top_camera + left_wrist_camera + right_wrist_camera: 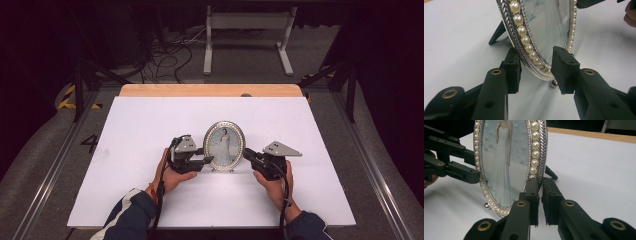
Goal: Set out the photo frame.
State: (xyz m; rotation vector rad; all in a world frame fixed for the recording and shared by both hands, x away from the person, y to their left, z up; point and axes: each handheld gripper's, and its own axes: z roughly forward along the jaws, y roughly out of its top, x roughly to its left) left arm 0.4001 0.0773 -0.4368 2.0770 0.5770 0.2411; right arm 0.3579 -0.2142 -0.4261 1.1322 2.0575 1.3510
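Note:
An oval picture frame [224, 145] rimmed with pearls and silver stands upright on the white table [150, 125], showing a figure in a white gown. My left gripper [207, 161] is at its lower left edge. In the left gripper view the rim [529, 47] lies between the jaws of the left gripper [537, 72], with a gap to the front pad [564, 70], so it is open. My right gripper [247, 154] is at the right edge. In the right gripper view the right gripper [541, 192] is shut on the frame's rim [541, 157]. The frame's black back leg [497, 32] props it from behind.
The white table sheet ends at a wooden strip [210, 90] at the back. Beyond it, on the floor, are a white metal stand [247, 30] and loose cables [165, 55]. Metal rails [55, 165] run along both sides of the table.

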